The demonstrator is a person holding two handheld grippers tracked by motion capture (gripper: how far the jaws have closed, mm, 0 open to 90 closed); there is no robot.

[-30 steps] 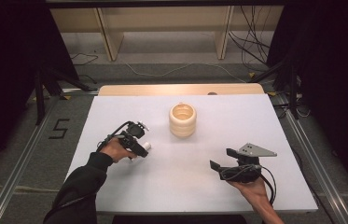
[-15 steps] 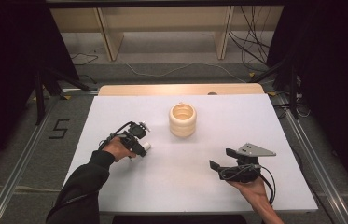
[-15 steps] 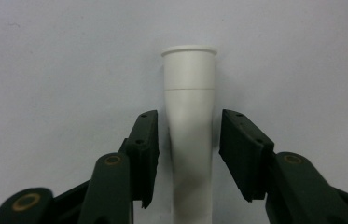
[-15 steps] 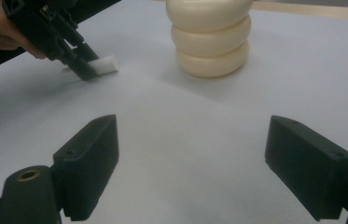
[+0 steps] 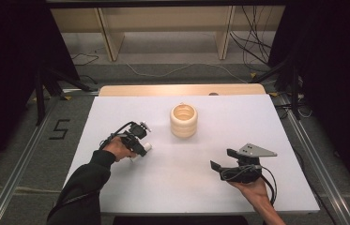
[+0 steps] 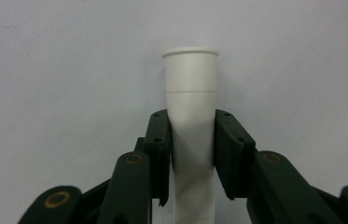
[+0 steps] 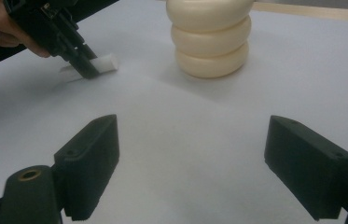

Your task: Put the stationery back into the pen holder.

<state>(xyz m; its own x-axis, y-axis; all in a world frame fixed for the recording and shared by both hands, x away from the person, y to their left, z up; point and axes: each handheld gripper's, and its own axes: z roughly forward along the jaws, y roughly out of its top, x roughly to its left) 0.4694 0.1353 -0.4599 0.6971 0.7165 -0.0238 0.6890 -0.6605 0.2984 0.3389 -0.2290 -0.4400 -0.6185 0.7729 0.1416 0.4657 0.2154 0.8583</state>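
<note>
One white tube (image 6: 191,121) was the whole story here: a plain plastic cylinder with a small lip at its far end, lying flat on the white bench (image 5: 182,187). The left gripper (image 5: 140,146) had its fingers (image 6: 158,149) clenched on it, one pad on each side of the tube's middle, with the lipped end sticking out past the fingertips and the other end running back between them toward the hand. Those fingers had just been closing, and in the left gripper view the pads were pressed right up against the plastic, so I'd call the grasp made.

The right gripper (image 7: 192,165) sat well apart with its fingers spread wide, nothing between them, pointed roughly at the tube and at the cream stack of rings (image 5: 183,121) standing upright beyond its fingertips. That stack was hollow at the top and stood ahead of the left fingers and off to one side, not touching anything.

My read: the pick-up step was basically done, and the lift hadn't started, since the tube looked like it was on the bench surface. Next it probably needed a straight lift, then tipping the tube upright before carrying it over the stack's opening, if that's where it goes. The grip was near the middle, so it shouldn't swing much.
</note>
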